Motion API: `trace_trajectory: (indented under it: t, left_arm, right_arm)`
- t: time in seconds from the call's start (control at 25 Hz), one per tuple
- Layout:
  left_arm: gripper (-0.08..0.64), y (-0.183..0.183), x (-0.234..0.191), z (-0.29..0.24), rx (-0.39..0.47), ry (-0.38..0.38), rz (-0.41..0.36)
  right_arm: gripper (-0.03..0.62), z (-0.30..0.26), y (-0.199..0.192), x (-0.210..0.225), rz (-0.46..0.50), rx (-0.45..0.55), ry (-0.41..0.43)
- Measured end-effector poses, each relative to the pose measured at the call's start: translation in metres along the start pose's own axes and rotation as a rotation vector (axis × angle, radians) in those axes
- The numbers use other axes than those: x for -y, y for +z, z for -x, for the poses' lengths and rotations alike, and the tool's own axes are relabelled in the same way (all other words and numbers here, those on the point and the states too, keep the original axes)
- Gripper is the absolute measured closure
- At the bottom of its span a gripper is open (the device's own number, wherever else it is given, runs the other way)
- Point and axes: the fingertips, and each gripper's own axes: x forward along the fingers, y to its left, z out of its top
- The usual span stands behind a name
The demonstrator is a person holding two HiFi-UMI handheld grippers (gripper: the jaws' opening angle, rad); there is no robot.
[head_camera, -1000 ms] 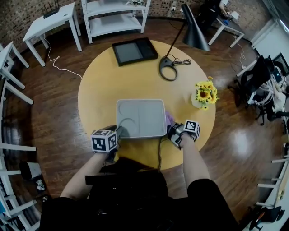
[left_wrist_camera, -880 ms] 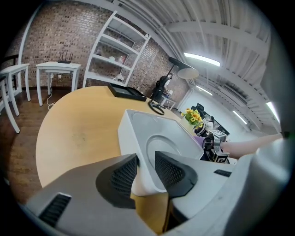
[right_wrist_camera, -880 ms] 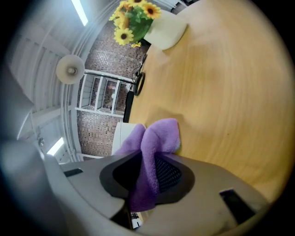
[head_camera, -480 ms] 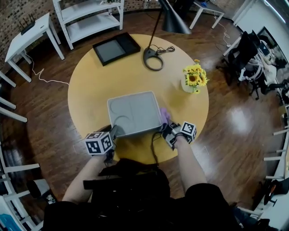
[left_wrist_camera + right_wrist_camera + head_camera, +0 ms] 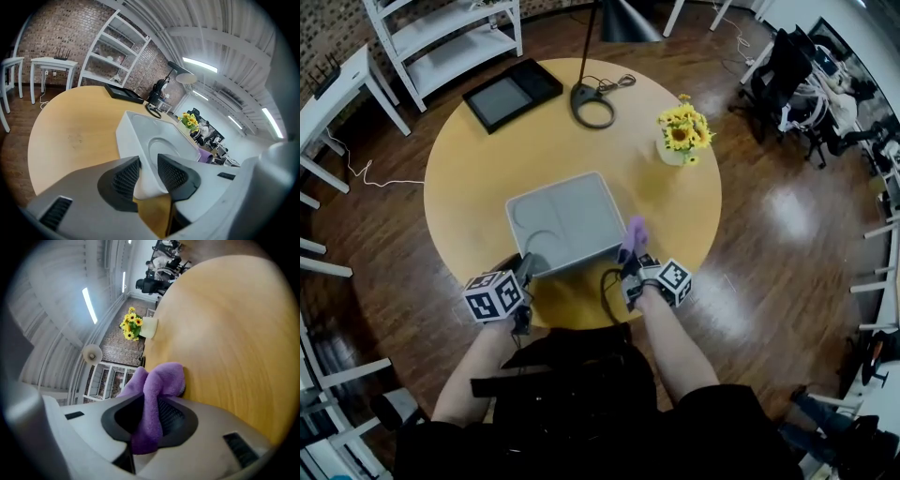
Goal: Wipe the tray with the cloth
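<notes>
A grey tray (image 5: 567, 220) with a round recess lies near the front of the round wooden table (image 5: 487, 159). My left gripper (image 5: 523, 269) is shut on the tray's near left corner (image 5: 145, 180), one pad on each side of the rim. My right gripper (image 5: 628, 265) is shut on a purple cloth (image 5: 634, 234), which sticks up just off the tray's right edge. In the right gripper view the cloth (image 5: 154, 394) is bunched between the pads above the bare tabletop. A black cable loops below the right gripper.
A vase of sunflowers (image 5: 678, 130) stands at the table's right. A black lamp base (image 5: 592, 103) and a black-framed tray (image 5: 500, 95) sit at the far side. White shelves (image 5: 441, 42) and a white side table (image 5: 333, 84) stand beyond on the wooden floor.
The right gripper has swung with the cloth, which now stands up beside the tray's right edge. The head view has shifted, so the table sits further left. The left gripper keeps its hold.
</notes>
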Motion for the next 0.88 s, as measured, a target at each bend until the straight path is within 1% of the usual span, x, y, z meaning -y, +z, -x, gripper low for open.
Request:
trace_trajectory:
  t: [0.12, 0.24, 0.36, 0.48, 0.68, 0.88]
  left_arm:
    - [0.443, -0.001, 0.000, 0.001, 0.011, -0.010, 0.023]
    - [0.442, -0.001, 0.001, 0.000, 0.025, -0.015, 0.036]
    - [0.443, -0.003, 0.002, 0.000, 0.047, -0.019, 0.066]
    - [0.443, -0.002, 0.001, 0.000, 0.059, -0.005, 0.087]
    - [0.448, -0.001, 0.000, 0.001, 0.050, 0.037, 0.060]
    - [0.442, -0.001, 0.000, -0.002, 0.005, 0.057, 0.034]
  right_arm:
    - [0.505, 0.012, -0.012, 0.004, 0.000, 0.084, -0.018]
    - [0.505, 0.018, -0.022, 0.006, 0.038, 0.102, -0.050]
    - [0.505, 0.022, -0.028, 0.009, 0.088, 0.081, -0.094]
    - [0.505, 0.022, -0.031, 0.007, 0.132, 0.048, -0.116]
    - [0.505, 0.019, -0.032, 0.005, 0.163, -0.028, -0.115]
    - [0.505, 0.017, -0.031, 0.006, 0.172, -0.104, -0.106]
